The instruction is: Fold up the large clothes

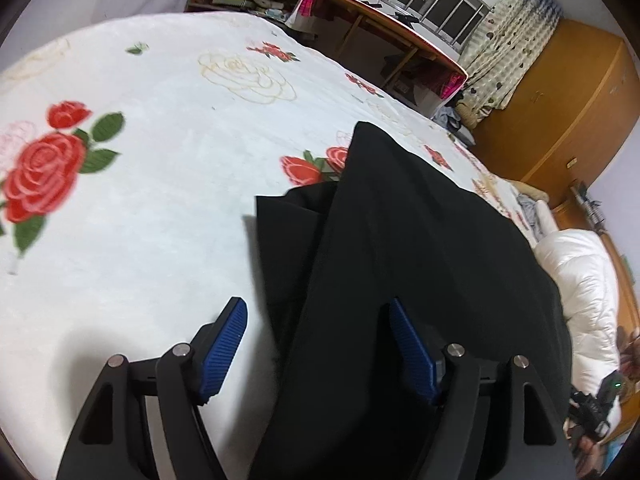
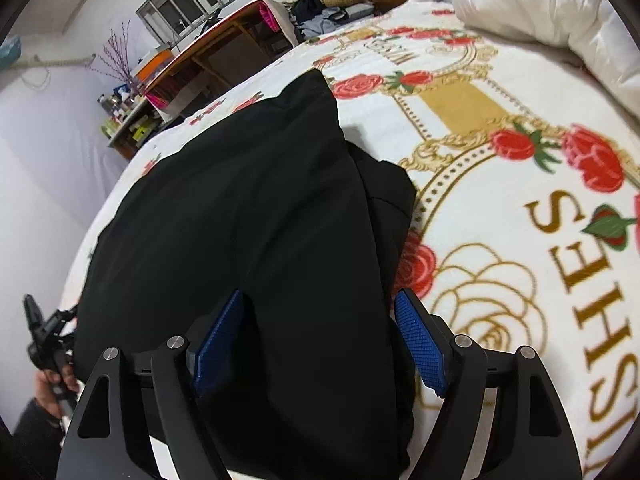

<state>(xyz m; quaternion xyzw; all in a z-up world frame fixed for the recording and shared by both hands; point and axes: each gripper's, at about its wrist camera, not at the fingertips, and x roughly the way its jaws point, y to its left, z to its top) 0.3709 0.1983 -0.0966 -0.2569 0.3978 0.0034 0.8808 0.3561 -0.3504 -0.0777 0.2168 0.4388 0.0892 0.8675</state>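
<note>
Both tools — left tool (image 1: 318,344) and right tool (image 2: 320,340) — are standing wide open, gripping nothing; I'm seeing the black garment (image 2: 248,208) lying folded over on the rose-print bed (image 1: 160,200), further folds probably remaining.

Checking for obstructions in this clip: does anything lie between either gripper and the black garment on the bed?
Nothing visible does. The black garment lies directly under both open grippers, left gripper and right gripper. Around it only the floral blanket shows; the white duvet sits well off at the side.
</note>
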